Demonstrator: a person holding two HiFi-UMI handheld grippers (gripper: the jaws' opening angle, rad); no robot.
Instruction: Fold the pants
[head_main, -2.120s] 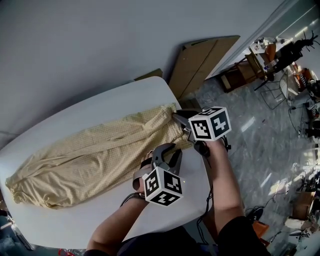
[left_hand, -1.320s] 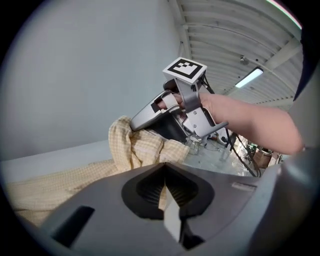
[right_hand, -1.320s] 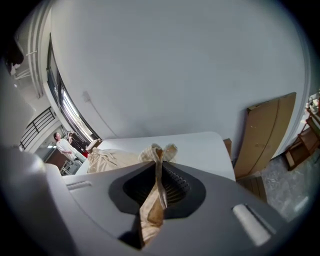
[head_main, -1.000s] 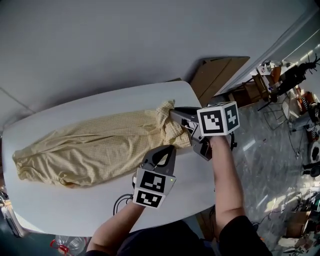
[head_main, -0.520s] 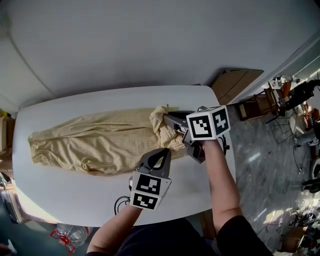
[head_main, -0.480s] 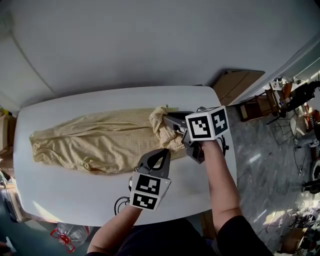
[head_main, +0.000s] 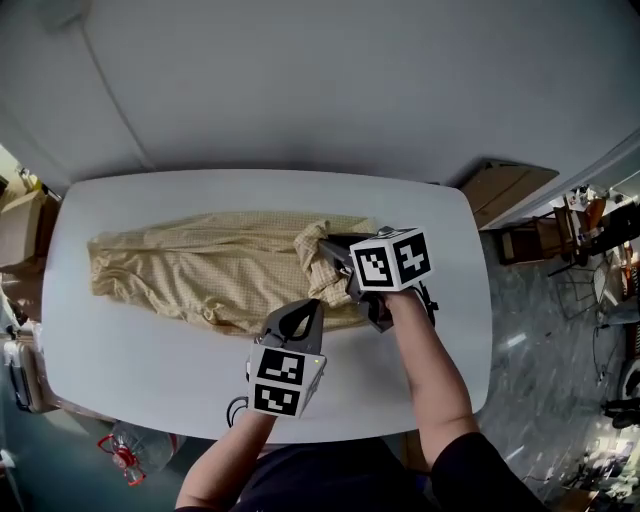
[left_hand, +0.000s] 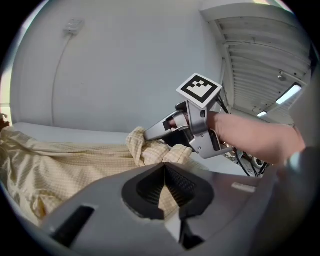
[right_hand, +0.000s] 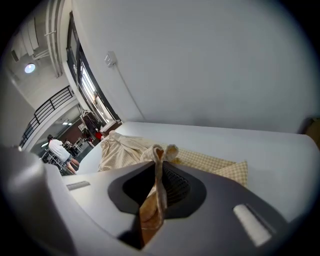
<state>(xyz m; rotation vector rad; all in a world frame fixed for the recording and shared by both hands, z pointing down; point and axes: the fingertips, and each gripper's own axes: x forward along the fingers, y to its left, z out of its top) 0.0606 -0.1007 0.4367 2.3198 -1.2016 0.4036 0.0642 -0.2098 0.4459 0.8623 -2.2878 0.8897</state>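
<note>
Yellow checked pants (head_main: 200, 275) spread lengthwise on the white table (head_main: 440, 210), waist end bunched at the right, left gripper (head_main: 308, 306) pressed together on its near edge, right gripper (head_main: 328, 243) pinching the bunched cloth, its jaws just opening slightly.

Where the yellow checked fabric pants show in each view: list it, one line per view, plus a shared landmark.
Head view: the yellow checked fabric pants lie lengthwise, left to centre.
Left gripper view: left and lower middle, bunched at centre.
Right gripper view: centre, one fold upright in front, the rest behind at left.
Shared landmark: the white rounded table under them.
</note>
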